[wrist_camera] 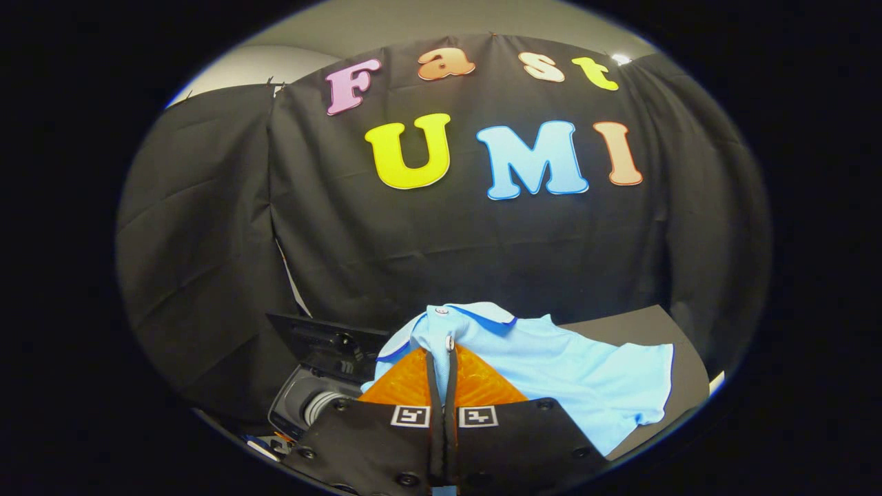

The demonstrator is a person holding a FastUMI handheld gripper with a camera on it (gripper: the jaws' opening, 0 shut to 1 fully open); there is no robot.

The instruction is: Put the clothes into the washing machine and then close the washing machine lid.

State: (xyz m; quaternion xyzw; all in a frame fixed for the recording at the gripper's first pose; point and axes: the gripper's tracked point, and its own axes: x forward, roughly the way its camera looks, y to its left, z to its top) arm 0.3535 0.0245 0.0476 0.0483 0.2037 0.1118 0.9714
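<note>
Here the gripper (441, 362) has its fingers clenched on the placket of the light-blue polo shirt (551, 365), whose body trails over the bench (682, 358) beside the washing machine (320, 386), so it may snag or slip.

Soft, matt knit cloth on the pale blue polo shirt (551, 365), lightly creased, with a small glossy button at the placket. Pinched at the placket by the tongs (441, 351), fingers pressed together on the fabric. Glossy dark plastic on the washing machine (324, 372) at lower left. Matt black surface (679, 365) beneath.
</note>
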